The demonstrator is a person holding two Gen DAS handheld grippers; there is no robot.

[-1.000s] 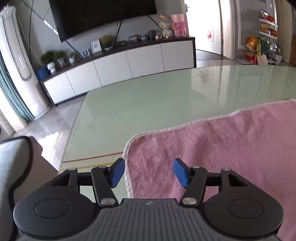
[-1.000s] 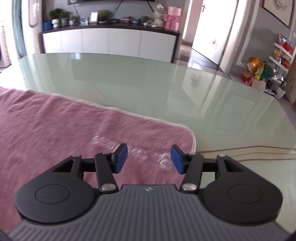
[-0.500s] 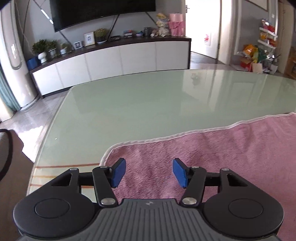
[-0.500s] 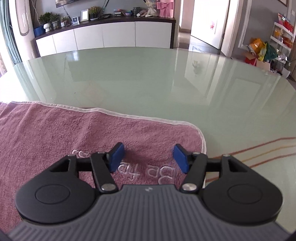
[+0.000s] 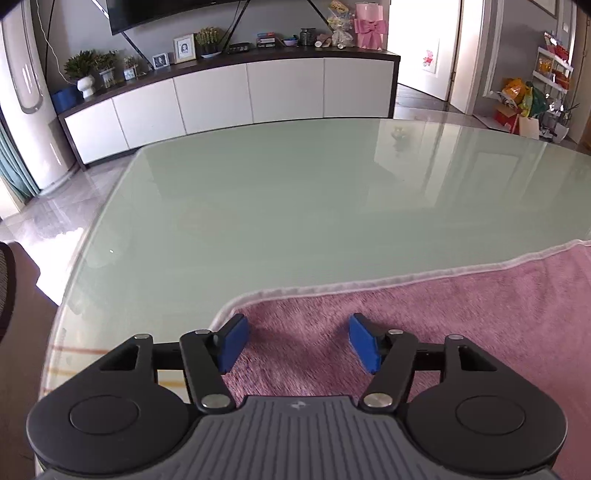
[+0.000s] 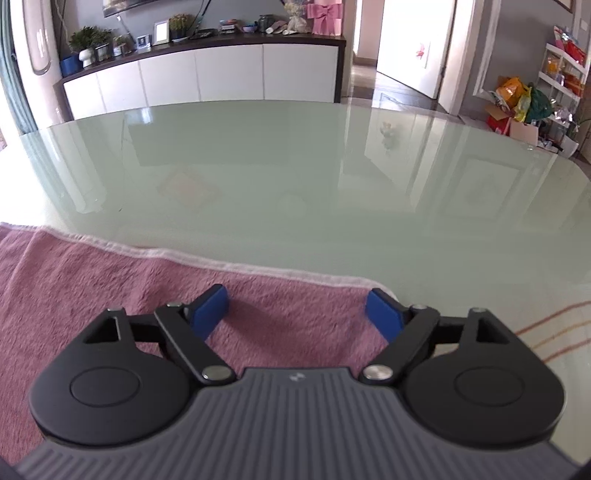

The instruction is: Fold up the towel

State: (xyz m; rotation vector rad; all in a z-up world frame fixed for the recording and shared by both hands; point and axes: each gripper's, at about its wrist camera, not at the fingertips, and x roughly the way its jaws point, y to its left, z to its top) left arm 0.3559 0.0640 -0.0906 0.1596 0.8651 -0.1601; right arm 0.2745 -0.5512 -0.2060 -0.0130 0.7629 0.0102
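Item one, my left gripper (image 5: 297, 341): blue pads (image 5: 232, 344) spread and widening, nothing clamped, poised over the far left corner of the towel (image 5: 461, 332), the left pad roughly at the towel's white-hemmed left edge; whether the pads touch the pile I cannot tell. Item two, my right gripper (image 6: 297, 314): jaws also parting, set wider than the left pair, empty, over the far right corner of the towel (image 6: 110, 288), its right pad (image 6: 384, 315) at the rounded corner hem. Item three, the towel: pink terry with a pale hem, lying flat on the near part of the table (image 5: 295, 203), its far edge running across both views, the corners close to the table's near left and right rims. Item four, the table: pale green glass, glossy. Item five, background: a white sideboard (image 5: 240, 92) beyond the table's far edge, bearing potted plants (image 5: 83, 70), framed photos and a pink bow-tied box (image 5: 369, 24).
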